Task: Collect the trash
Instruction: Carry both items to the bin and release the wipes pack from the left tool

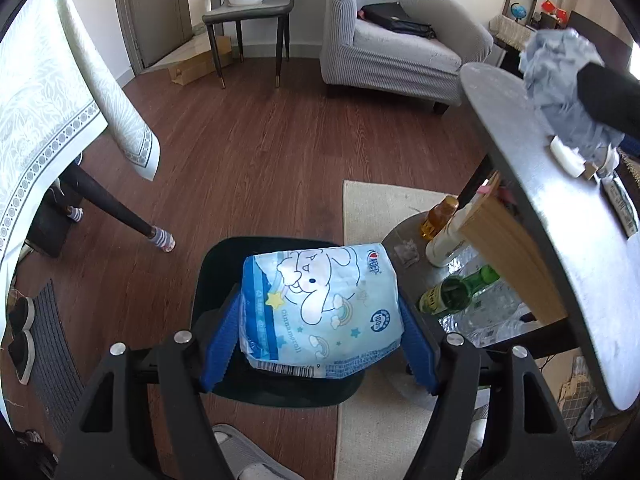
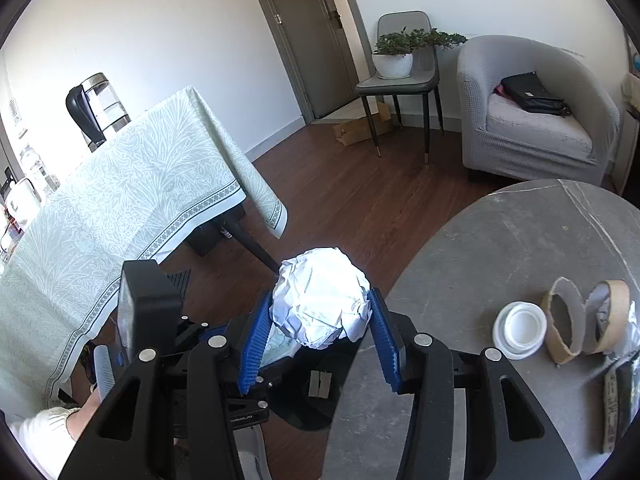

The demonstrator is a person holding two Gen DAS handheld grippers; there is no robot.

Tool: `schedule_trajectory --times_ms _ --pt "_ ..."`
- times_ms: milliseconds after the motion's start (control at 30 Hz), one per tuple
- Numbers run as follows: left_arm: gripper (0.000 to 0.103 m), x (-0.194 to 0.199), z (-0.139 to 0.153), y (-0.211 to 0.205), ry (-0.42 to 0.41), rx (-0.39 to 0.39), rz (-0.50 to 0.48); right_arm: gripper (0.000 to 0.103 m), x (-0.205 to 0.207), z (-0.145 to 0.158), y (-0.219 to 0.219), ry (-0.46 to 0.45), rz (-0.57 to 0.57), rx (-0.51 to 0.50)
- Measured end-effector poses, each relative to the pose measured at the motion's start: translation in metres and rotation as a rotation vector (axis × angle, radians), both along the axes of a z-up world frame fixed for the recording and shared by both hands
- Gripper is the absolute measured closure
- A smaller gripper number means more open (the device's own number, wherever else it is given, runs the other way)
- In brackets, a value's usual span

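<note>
Gripping a light-blue cartoon-printed packet (image 1: 320,308), left tool (image 1: 316,344) has its blue pads pressed on both sides of it. Packet hangs right above a black bin (image 1: 224,264) standing on the wood floor, just left of the grey round worktop (image 1: 520,152). Right tool (image 2: 316,340) is clamped on a crumpled white paper ball (image 2: 320,300), pads touching both flanks. Ball sits in the air just off the worktop's left edge, over the bin area; left-wrist view shows the same ball up over the worktop. On the worktop, right of the ball: white plastic lid (image 2: 520,330), two cardboard tape rings (image 2: 586,320) touching each other, a flat wrapper (image 2: 618,404) near the right edge. Below the worktop, on a lower shelf: green bottle (image 1: 460,290), amber bottle (image 1: 438,216), white bottle (image 1: 444,240). Cloth-covered table (image 2: 120,208) stands left of the bin.
</note>
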State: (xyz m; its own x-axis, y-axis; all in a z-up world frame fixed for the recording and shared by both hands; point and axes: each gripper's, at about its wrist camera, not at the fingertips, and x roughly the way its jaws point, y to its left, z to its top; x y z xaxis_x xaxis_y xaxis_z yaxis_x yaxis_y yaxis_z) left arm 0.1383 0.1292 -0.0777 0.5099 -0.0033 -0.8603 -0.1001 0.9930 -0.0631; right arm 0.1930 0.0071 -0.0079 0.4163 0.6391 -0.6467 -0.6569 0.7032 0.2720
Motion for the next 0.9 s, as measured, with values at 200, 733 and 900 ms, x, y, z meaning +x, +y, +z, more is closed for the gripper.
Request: schedule_trajectory --times_ms 200,733,900 --pt "0.028 0.001 -0.040 0.031 0.089 -0.013 0.023 0.054 0.001 -0.019 0.034 0.033 0.044 -0.035" --pt "0.027 -0.003 -0.106 0.065 0.213 -0.073 0.045 0.054 0.002 -0.053 0.091 0.101 0.109 -0.100" --pt "0.023 -0.008 -0.113 0.075 0.220 -0.098 0.057 0.054 0.008 -0.067 0.101 0.129 0.102 -0.117"
